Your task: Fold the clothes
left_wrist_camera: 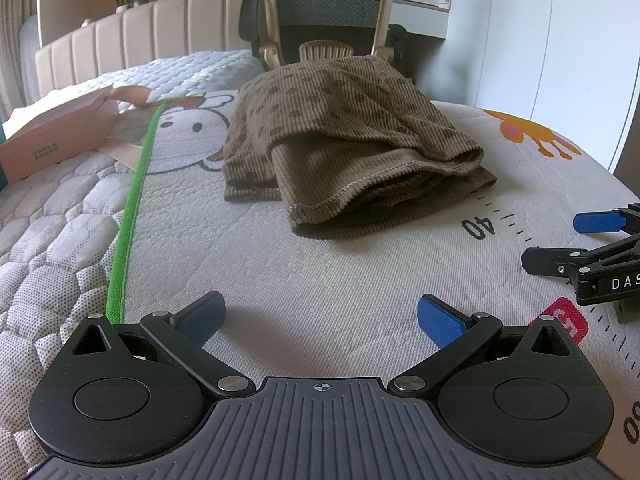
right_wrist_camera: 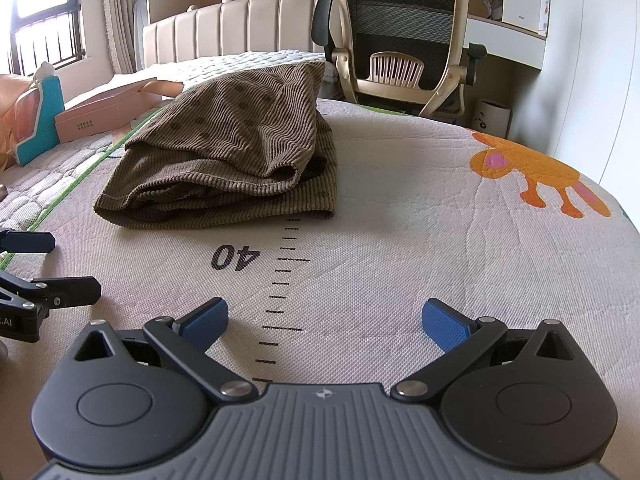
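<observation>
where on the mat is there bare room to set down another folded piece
Bare mat lies right of the brown garment, between the ruler marks and the orange animal print. The near strip is taken by the open left claw and right claw. The pink box crowds the left.

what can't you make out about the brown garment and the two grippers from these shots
- Brown garment: its type and inner layers are hidden by its own folds, in both views.
- Right hand-held gripper: cut off by the left wrist view's right edge.
- Left hand-held gripper: cut off by the right wrist view's left edge.
</observation>
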`<state>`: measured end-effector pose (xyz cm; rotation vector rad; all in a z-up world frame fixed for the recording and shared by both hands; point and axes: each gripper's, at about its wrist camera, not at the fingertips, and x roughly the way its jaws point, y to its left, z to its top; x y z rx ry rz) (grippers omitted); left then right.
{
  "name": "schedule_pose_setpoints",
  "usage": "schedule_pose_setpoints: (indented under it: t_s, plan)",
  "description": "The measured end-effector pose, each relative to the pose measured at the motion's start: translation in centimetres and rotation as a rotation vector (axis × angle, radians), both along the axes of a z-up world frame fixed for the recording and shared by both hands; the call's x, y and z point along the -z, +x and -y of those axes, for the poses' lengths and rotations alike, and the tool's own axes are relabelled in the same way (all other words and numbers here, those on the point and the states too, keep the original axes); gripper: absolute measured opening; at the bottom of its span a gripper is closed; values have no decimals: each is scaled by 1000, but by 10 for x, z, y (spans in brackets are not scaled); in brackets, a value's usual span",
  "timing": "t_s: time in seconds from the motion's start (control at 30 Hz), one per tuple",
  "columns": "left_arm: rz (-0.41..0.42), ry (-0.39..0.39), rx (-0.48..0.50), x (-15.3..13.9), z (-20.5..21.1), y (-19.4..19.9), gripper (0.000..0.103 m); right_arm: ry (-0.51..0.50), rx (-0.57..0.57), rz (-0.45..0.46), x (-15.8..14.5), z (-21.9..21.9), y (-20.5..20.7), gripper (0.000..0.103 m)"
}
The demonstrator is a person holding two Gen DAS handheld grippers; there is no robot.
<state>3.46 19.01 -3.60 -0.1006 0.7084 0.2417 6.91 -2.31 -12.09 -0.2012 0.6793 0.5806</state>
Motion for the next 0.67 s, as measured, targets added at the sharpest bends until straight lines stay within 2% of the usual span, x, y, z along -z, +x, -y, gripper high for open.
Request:
schedule_pose_setpoints:
  t_s: [0.53, 0.67]
  plan:
    - [-2, 3, 0, 0, 0, 1, 103, 0, 1, 1, 1, -1, 0, 103]
    - [22, -27, 0, -1, -5, -2, 103, 0, 1, 1, 1, -1, 0, 103]
